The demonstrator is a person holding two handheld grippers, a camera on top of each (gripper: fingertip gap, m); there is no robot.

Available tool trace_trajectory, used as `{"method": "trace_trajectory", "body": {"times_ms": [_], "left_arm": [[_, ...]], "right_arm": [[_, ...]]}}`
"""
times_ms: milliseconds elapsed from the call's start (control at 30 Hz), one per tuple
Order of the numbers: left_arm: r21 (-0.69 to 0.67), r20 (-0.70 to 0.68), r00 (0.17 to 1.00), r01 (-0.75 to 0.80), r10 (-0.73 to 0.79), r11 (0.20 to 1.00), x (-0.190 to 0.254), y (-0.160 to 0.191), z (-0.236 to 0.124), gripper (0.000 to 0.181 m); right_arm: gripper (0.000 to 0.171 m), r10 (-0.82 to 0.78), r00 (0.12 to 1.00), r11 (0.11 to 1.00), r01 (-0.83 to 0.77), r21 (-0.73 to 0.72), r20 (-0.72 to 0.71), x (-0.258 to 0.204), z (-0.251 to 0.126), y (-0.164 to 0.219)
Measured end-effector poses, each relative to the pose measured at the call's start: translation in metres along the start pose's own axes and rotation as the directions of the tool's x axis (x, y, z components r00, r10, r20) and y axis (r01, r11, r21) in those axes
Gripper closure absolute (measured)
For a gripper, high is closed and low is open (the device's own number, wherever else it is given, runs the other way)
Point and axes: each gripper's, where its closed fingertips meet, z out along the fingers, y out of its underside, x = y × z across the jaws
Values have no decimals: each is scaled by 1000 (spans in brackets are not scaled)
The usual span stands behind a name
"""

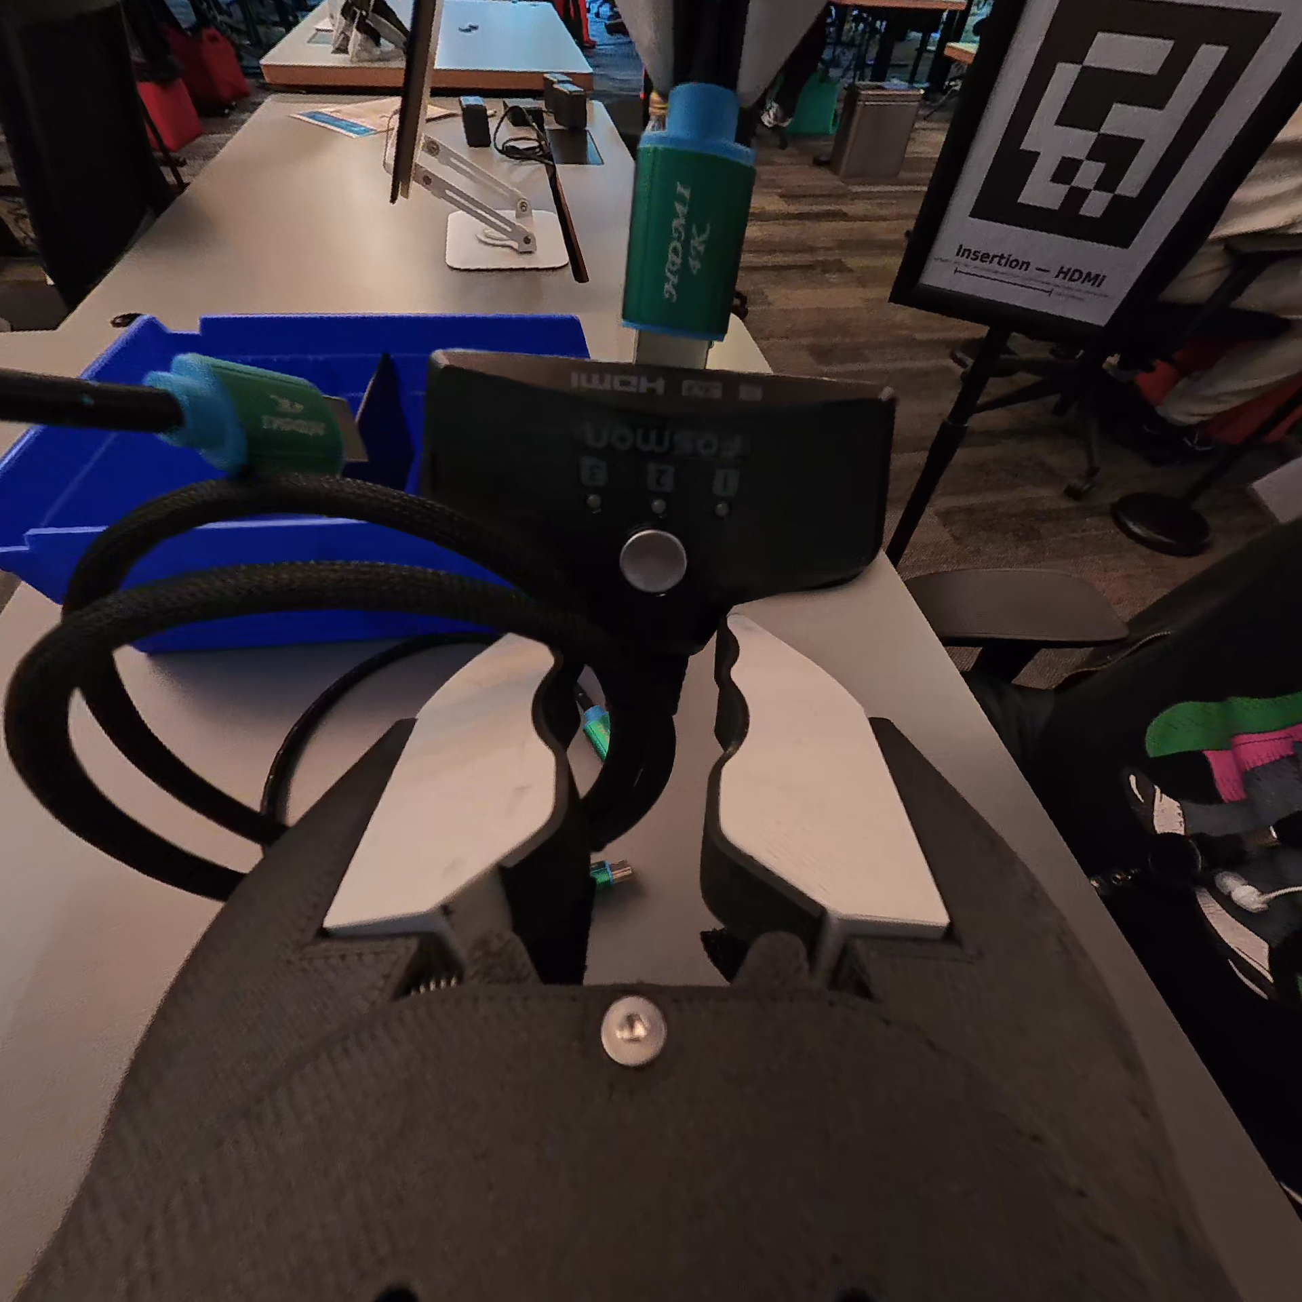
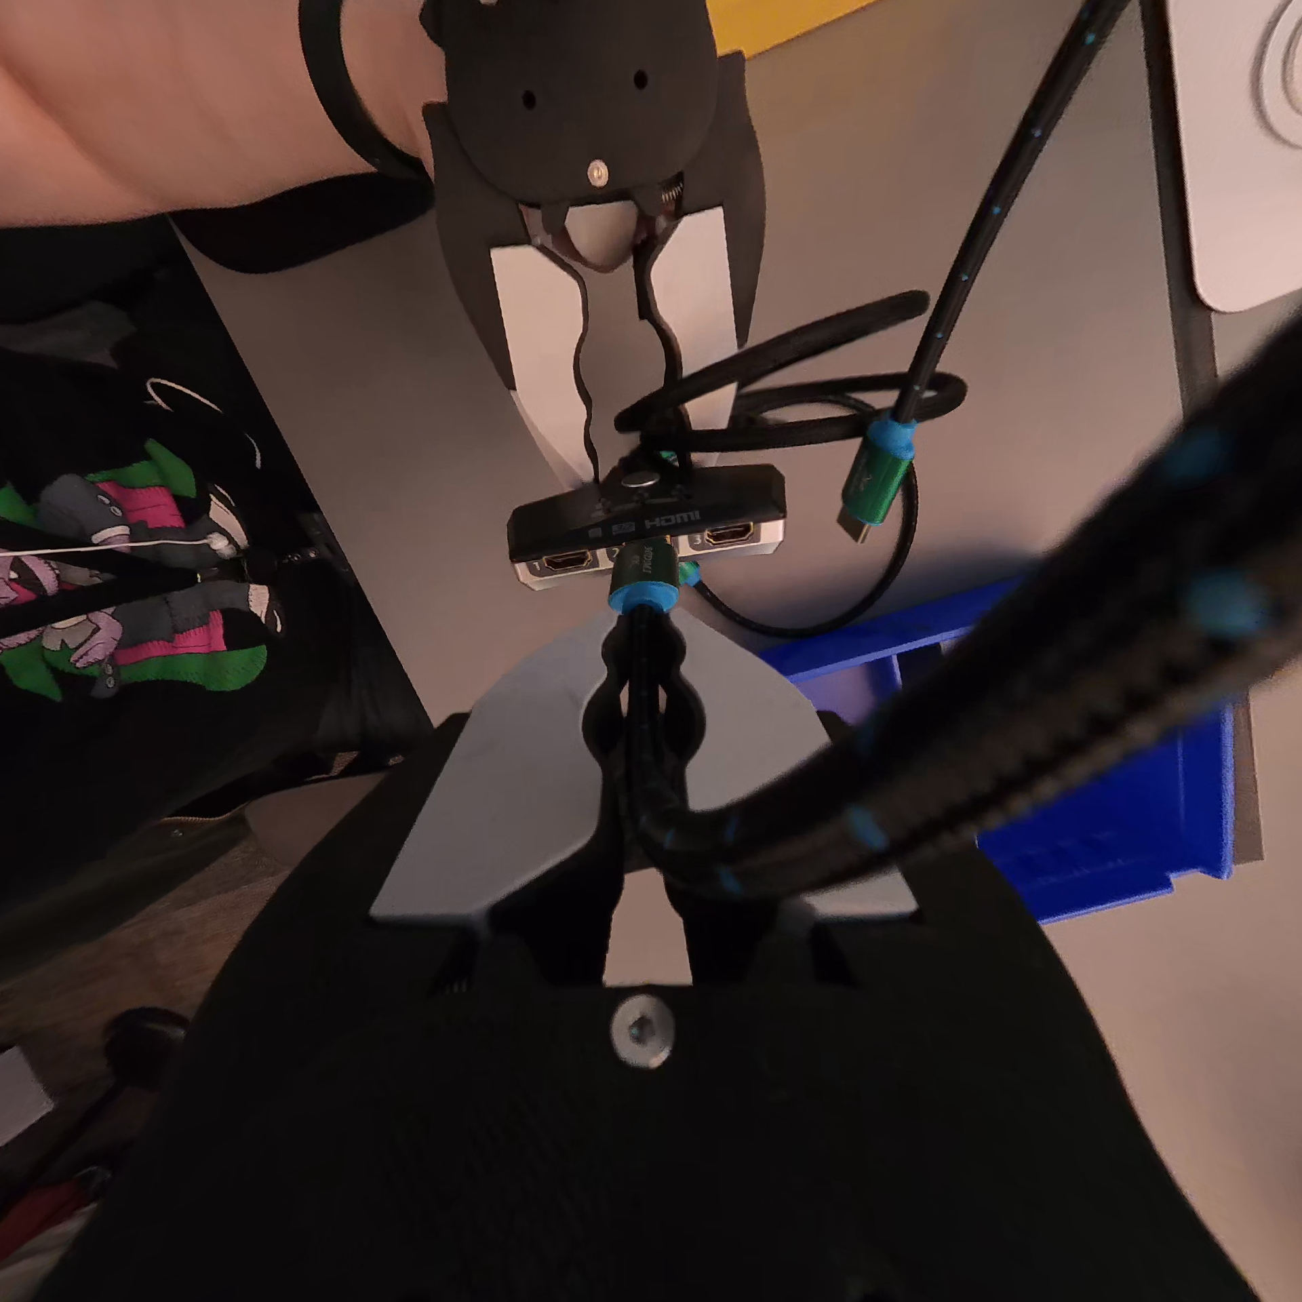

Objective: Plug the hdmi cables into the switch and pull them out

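The black HDMI switch is held off the grey table. My left gripper is shut on its narrow rear end. A green HDMI plug with a blue collar sits in the middle port. My right gripper is shut on the braided cable just behind that plug; its grey fingers show behind the plug. The two outer ports are empty. A second green plug hangs loose on its black cable beside the switch.
A blue bin stands just behind the switch. Coils of black cable lie on the table. A framed marker sign on a stand is at the right. A monitor stand is farther back. A person's dark clothing is at the table's right edge. Left tips to right tips: about 10 cm.
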Motion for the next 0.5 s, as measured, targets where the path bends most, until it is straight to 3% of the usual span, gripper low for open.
{"method": "trace_trajectory", "body": {"times_ms": [500], "left_arm": [[-23, -64, 995, 70, -71, 997, 2, 14, 13, 146]], "right_arm": [[163, 2, 1000, 1000, -1, -23, 23, 3, 15, 9]]}}
